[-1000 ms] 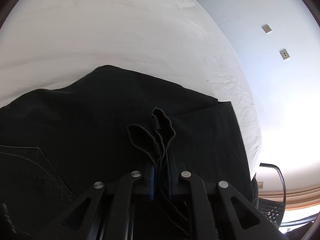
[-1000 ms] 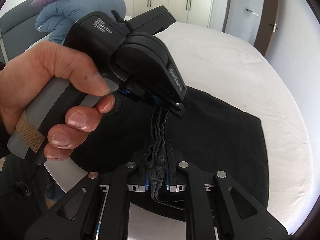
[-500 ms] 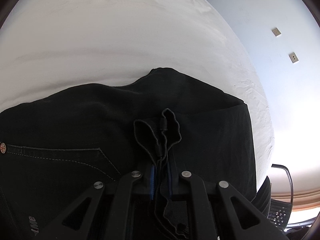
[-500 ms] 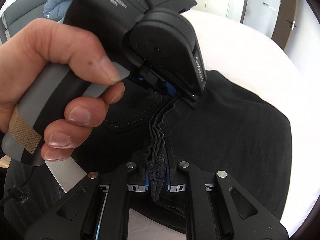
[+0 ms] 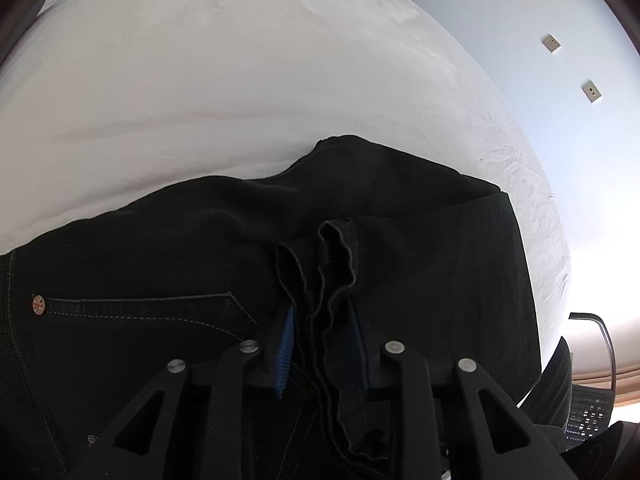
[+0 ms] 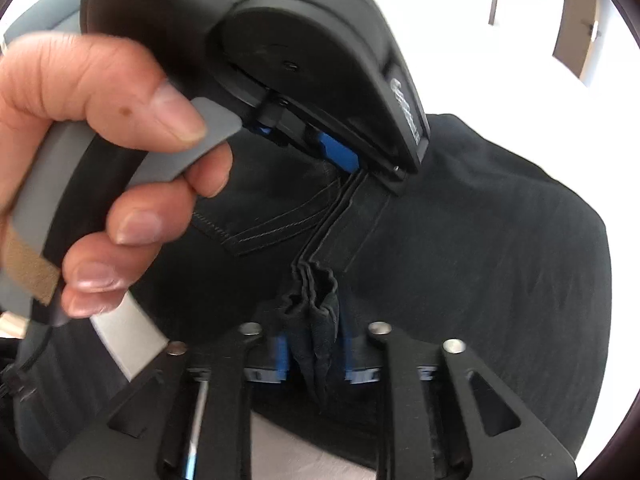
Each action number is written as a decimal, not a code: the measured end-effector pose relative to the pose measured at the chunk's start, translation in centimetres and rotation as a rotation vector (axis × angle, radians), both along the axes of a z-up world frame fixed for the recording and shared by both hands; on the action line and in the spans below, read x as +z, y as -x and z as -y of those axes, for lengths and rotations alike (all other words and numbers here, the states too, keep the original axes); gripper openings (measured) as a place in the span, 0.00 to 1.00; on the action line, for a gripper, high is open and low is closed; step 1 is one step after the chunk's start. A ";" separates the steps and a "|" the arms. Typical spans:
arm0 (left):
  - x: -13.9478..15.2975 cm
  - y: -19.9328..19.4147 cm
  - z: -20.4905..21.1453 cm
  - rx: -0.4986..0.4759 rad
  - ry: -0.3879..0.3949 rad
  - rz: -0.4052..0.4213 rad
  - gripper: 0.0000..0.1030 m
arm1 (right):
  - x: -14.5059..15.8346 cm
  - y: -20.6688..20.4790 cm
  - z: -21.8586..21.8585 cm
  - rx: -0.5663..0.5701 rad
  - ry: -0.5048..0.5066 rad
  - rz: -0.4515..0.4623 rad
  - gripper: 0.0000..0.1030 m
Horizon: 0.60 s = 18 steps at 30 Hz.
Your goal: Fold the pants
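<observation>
Black pants [image 5: 400, 240] lay doubled over on the white bed [image 5: 240, 80], stacked hems brought atop the pocket [image 5: 140, 312] to complete a fold. Left gripper [image 5: 322, 328] and right gripper [image 6: 312, 344]: fingers parting, bunched hem edges between them but no longer pinched, apparently released so the layers could settle flat.

Light source: daylight from the right; wall [image 5: 500, 28] glows pale blue.
Glare: lower right of left wrist view blown out; white sheet [image 5: 224, 92] overexposed.
Shadow detail: black pants [image 5: 420, 264] nearly featureless.
Blur: right wrist view motion-smeared.
Distortion: fisheye curvature, dark corner vignette.
</observation>
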<state>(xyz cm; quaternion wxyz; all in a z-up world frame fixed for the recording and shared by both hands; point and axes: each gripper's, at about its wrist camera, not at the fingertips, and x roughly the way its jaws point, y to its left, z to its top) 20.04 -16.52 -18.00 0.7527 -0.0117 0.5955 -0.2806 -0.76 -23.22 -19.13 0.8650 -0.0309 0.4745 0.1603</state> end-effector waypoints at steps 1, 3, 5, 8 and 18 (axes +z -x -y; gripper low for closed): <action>0.3 0.3 -0.1 0.004 -0.023 0.019 0.42 | 0.3 0.4 0.7 0.005 -0.032 -0.018 0.64; 1.1 0.9 -0.4 0.029 -0.093 0.090 0.71 | 1.4 1.7 2.4 0.010 -0.106 -0.015 0.79; 2.1 1.5 -0.7 0.068 -0.173 0.164 0.76 | 2.6 3.4 4.5 0.017 -0.172 -0.004 0.79; 4.4 3.3 -0.1 0.120 -0.232 0.282 0.76 | 4.8 4.7 9.7 -0.009 -0.319 0.017 0.78; -0.3 11.1 7.8 -0.003 -0.288 0.295 0.63 | 1.9 -1.4 31.3 -0.214 -0.743 -0.147 0.25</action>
